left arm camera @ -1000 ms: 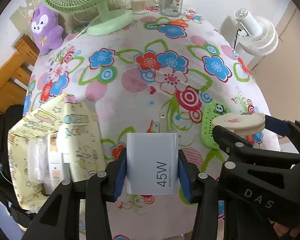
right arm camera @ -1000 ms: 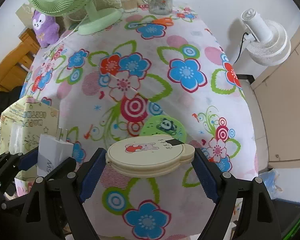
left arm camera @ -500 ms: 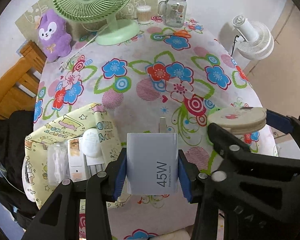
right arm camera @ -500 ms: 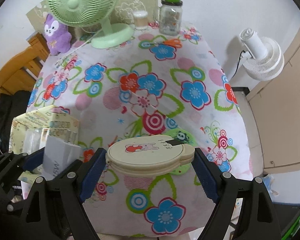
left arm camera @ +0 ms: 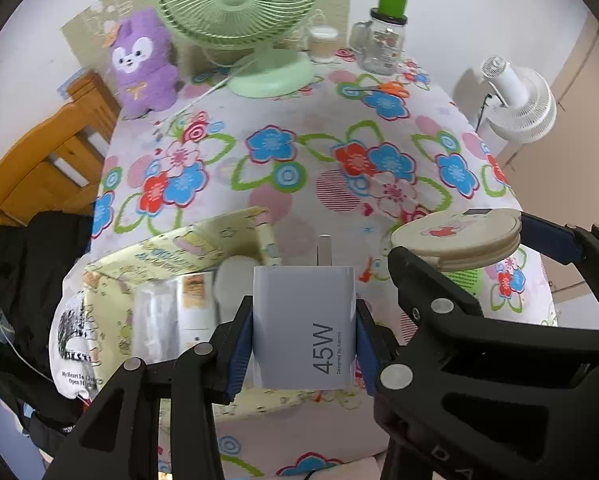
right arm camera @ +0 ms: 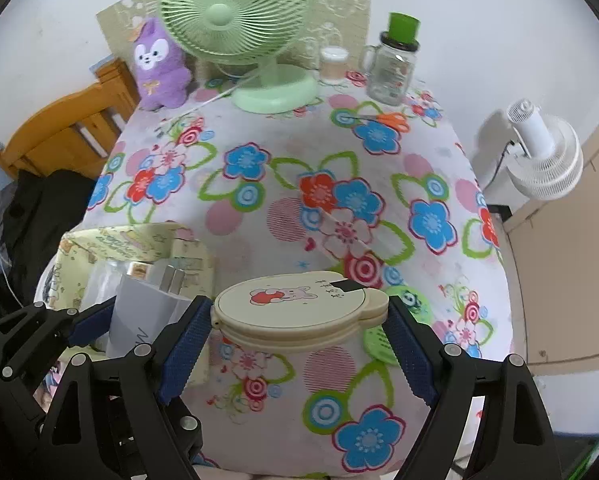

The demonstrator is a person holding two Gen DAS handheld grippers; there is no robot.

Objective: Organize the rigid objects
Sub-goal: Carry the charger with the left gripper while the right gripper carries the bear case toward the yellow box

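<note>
My left gripper (left arm camera: pixel 304 336) is shut on a grey 45W charger (left arm camera: pixel 304 326), prongs forward, held over the near right corner of a yellow patterned box (left arm camera: pixel 167 256) with several items inside. My right gripper (right arm camera: pixel 299 320) is shut on a cream round compact case (right arm camera: pixel 297 312) with a bunny picture, held above the floral table. The case also shows in the left wrist view (left arm camera: pixel 455 236), and the charger shows in the right wrist view (right arm camera: pixel 147 312). A green perforated disc (right arm camera: pixel 403 312) lies on the table under the case.
A green desk fan (right arm camera: pixel 239 28), a purple plush (right arm camera: pixel 159 64), a small jar (right arm camera: pixel 333 65) and a glass jar with a green lid (right arm camera: pixel 393 68) stand at the table's far edge. Orange scissors (right arm camera: pixel 391 118) lie near them. A white fan (right arm camera: pixel 547 156) stands right of the table.
Both grippers have risen and pulled back, so more of the table shows. The charger has come over the yellow box. Both grips are unchanged.
</note>
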